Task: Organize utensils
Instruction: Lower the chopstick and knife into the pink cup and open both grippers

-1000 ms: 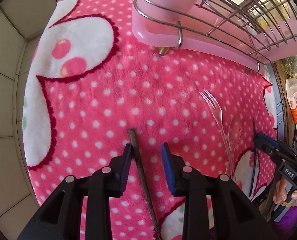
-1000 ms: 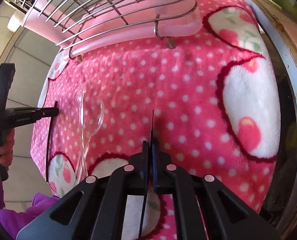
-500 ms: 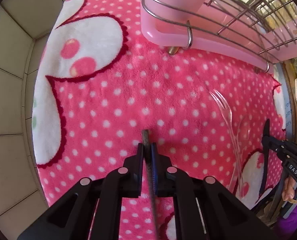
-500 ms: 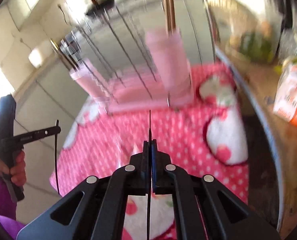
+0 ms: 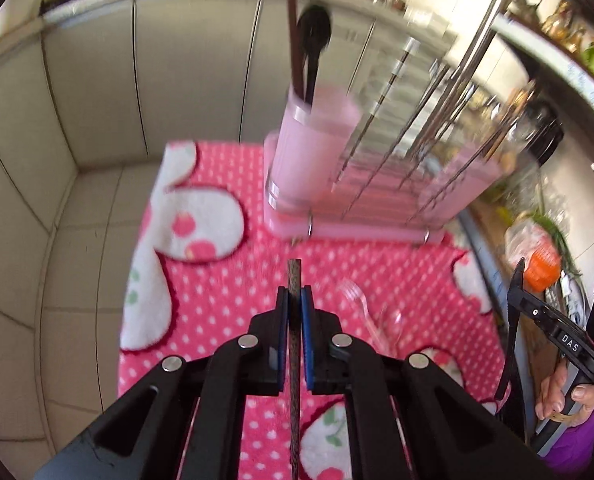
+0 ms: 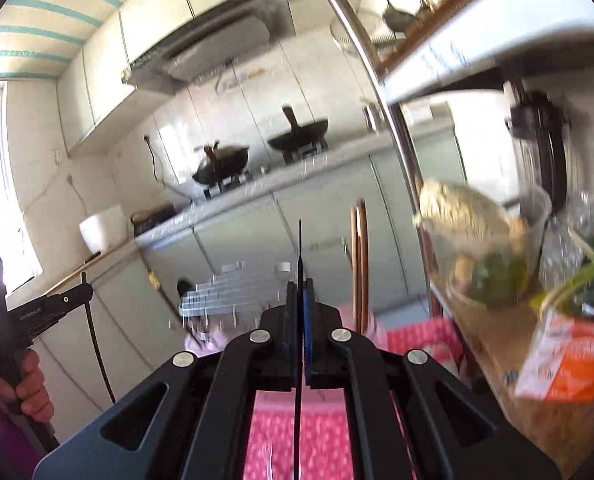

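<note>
Well, dark, thin, straight chopstick (image 5: 294, 280)

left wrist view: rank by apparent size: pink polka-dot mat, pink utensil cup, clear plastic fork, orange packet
1. pink polka-dot mat
2. pink utensil cup
3. orange packet and clear plastic fork: these look alike in extent; both are blurred and the packet sits at the fisheye edge, so no ranking between them.

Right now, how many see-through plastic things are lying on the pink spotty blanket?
2. A clear fork lies on the blanket right of the left gripper; a clear spoon lies beside it, further right. The gripper could hide others.
</note>
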{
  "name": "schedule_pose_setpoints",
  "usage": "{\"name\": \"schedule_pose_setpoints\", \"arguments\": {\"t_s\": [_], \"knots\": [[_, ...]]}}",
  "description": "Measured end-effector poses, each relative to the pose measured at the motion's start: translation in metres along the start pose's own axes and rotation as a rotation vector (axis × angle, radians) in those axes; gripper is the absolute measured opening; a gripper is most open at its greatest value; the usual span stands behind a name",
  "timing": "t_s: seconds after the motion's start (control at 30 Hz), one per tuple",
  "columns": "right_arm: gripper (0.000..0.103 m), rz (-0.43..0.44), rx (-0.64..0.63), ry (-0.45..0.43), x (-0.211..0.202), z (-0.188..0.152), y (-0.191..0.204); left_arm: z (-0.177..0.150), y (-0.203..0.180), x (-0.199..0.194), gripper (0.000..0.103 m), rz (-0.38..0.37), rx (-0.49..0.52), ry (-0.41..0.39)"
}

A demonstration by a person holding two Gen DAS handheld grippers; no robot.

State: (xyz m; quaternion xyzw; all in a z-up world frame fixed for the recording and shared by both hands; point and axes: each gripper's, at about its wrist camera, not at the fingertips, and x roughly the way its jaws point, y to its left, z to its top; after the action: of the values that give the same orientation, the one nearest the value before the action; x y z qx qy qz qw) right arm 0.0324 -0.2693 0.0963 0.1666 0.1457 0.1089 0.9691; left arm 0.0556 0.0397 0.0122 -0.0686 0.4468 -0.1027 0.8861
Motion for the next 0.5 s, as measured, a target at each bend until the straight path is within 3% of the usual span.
{"name": "schedule_pose_setpoints", "arguments": {"t_s": [0.27, 0.5], "knots": [[0.003, -0.011, -0.053, -0.195, 0.035, 0.029, -0.002, 0.039, -0.013, -0.086, 0.006, -0.021, 0.028, -0.350], [0.003, -0.073, -0.041, -0.224, 0.069, 0.008, -0.018, 0.089, -0.032, -0.118, 0.006, -0.033, 0.019, -0.575]]}}
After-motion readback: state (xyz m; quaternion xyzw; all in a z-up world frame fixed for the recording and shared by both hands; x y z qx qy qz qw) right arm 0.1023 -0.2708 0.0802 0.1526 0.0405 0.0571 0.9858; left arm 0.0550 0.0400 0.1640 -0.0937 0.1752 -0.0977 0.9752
